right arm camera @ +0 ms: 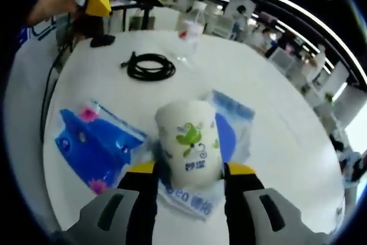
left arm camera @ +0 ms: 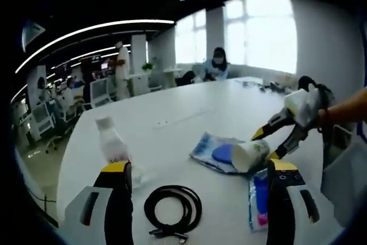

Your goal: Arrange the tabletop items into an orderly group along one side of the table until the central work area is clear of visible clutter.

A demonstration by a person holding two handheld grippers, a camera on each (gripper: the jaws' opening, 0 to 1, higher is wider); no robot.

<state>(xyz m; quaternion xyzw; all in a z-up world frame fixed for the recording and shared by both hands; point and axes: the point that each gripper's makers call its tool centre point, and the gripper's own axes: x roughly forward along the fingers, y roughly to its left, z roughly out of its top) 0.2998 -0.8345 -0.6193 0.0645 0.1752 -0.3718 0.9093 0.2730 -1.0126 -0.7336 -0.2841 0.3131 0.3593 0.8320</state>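
Right gripper view: R gripper (right arm camera: 189,170) clamping paper cup (right arm camera: 188,142).

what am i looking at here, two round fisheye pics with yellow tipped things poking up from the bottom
Those yellow-tipped things are handheld two-jaw tools; a person holds one in each hand, and each tool carries a camera looking along its jaws.

In the right gripper view, the right gripper has its jaws shut on a white paper cup with green print.

In the left gripper view, the left gripper is open and holds nothing.

On the white table lie a coiled black cable, a clear plastic bottle, a bright blue tissue pack and a pale blue packet.
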